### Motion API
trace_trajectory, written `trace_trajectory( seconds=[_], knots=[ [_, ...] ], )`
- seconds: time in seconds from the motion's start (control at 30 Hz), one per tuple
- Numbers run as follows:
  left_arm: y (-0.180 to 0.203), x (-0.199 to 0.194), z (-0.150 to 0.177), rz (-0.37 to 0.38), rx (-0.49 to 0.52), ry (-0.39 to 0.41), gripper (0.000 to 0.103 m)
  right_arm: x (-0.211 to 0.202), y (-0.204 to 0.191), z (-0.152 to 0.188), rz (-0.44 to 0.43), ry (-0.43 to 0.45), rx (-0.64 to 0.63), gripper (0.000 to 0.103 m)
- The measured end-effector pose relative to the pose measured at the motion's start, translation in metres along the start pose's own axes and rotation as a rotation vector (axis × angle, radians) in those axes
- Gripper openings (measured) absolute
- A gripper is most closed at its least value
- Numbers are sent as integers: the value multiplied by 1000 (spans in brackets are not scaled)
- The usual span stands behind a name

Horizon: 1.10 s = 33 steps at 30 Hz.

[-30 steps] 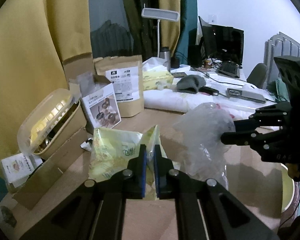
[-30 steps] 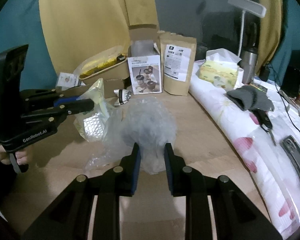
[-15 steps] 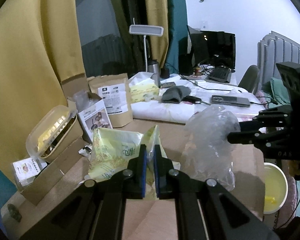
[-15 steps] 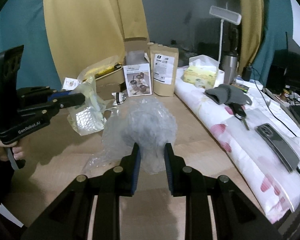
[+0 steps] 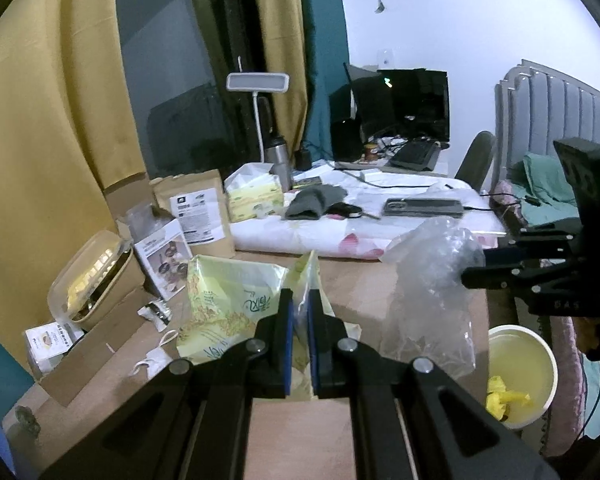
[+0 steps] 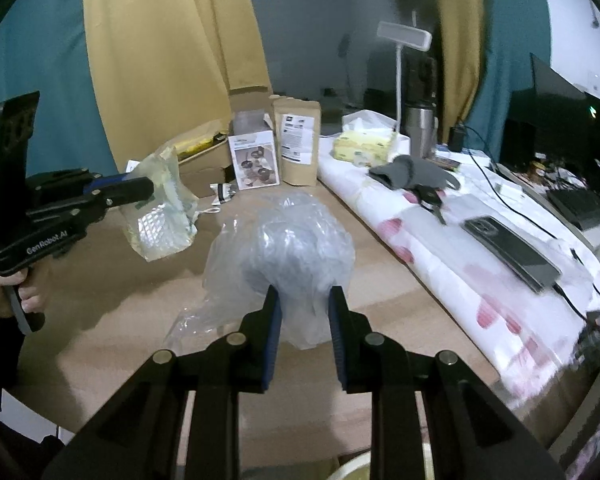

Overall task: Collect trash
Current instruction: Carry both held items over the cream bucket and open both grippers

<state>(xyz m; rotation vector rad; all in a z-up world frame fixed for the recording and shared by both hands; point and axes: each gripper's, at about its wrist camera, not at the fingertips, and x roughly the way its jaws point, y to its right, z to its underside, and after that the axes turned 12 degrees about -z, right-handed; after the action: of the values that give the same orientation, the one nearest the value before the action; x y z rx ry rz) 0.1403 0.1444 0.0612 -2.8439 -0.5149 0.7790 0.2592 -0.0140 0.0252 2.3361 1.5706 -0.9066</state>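
Note:
My left gripper (image 5: 300,296) is shut on a yellow-green snack bag (image 5: 228,304), which hangs above the wooden table (image 5: 360,280). In the right wrist view this gripper (image 6: 148,190) comes in from the left with the bag (image 6: 160,216) drooping from its tips. My right gripper (image 6: 305,296) is shut on a crumpled clear plastic bag (image 6: 288,240), also lifted off the table. The left wrist view shows it (image 5: 476,268) at the right edge, with the plastic (image 5: 428,280) hanging from it. A round bin (image 5: 520,368) with a pale liner and a yellow scrap stands below the table's right edge.
Along the table's far left are a cardboard box (image 5: 92,344), a lidded food container (image 5: 88,276), a product box (image 5: 164,256) and a kraft pouch (image 5: 200,208). A white flowered cloth (image 6: 440,240) carries a phone (image 6: 512,248), a grey hat and a tissue pack. A person's hand (image 6: 24,300) holds the left gripper's handle.
Both grippers have drawn back from the far clutter, carrying the snack bag and the clear plastic. The bin has come into the left wrist view at the lower right.

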Motion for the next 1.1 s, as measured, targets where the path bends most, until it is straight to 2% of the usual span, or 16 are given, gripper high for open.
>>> trace_trajectory(
  seconds=[0.27,0.53,0.87,0.97,1.0,1.03,1.1],
  knots=[
    [39,-14,2,63,9,10,6,-48,12,33,59,20,36,21],
    [87,-23,5,141,53,14,6,-96,36,88,142,22,125,21],
    [139,-25,13,205,108,-3,6,-113,73,149,162,-8,239,23],
    [154,-22,14,221,124,-12,6,-112,84,160,164,-23,271,33],
    [160,-21,15,226,130,-16,6,-111,89,166,171,-31,285,46],
    [165,-20,15,232,135,-21,6,-109,92,168,181,-36,295,63],
    [175,-16,16,245,146,-30,6,-109,99,175,189,-44,312,71]
  ],
)
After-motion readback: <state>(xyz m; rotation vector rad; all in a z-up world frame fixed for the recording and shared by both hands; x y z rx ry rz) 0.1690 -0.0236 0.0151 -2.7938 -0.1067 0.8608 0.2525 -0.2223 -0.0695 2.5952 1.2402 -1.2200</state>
